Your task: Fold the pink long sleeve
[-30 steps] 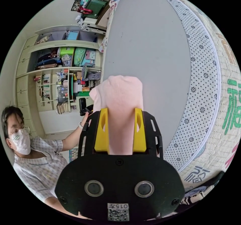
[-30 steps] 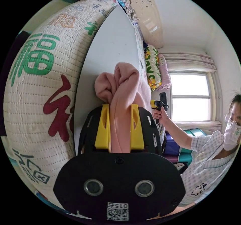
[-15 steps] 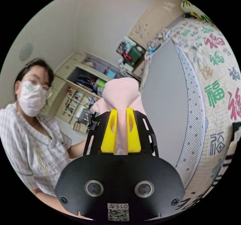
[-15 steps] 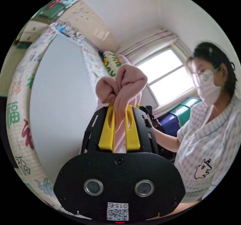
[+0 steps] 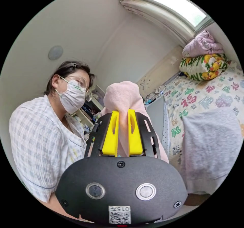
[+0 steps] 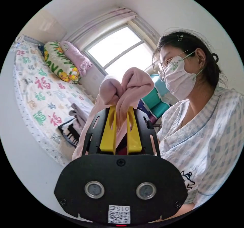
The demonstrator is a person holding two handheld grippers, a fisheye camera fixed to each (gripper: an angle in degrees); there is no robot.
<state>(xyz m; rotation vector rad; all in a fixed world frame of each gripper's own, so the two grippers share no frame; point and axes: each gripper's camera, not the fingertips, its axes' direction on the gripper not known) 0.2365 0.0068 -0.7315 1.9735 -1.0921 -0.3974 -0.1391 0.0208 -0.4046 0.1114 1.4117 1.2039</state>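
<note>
The pink long sleeve (image 5: 121, 95) bunches above my left gripper (image 5: 123, 114), whose yellow jaws are shut on a fold of it; more pink cloth hangs down past the right jaw. In the right gripper view another bunch of the pink long sleeve (image 6: 132, 84) sticks up from my right gripper (image 6: 121, 111), also shut on it, with cloth trailing down to the left. Both grippers are lifted in the air, close to the person (image 6: 200, 121) holding them.
A bed with a printed quilt (image 5: 203, 98) (image 6: 38, 90) lies beyond. A grey garment (image 5: 211, 141) lies on it, with stacked pillows (image 5: 203, 57) (image 6: 63, 62) at its head. A striped dark garment (image 6: 70, 132) lies at the bed's edge, near a window (image 6: 119, 50).
Both views have swung away from the bed's side and shelves up toward the bed top, window and person. Both grippers stay shut on the pink cloth, which has been lifted.
</note>
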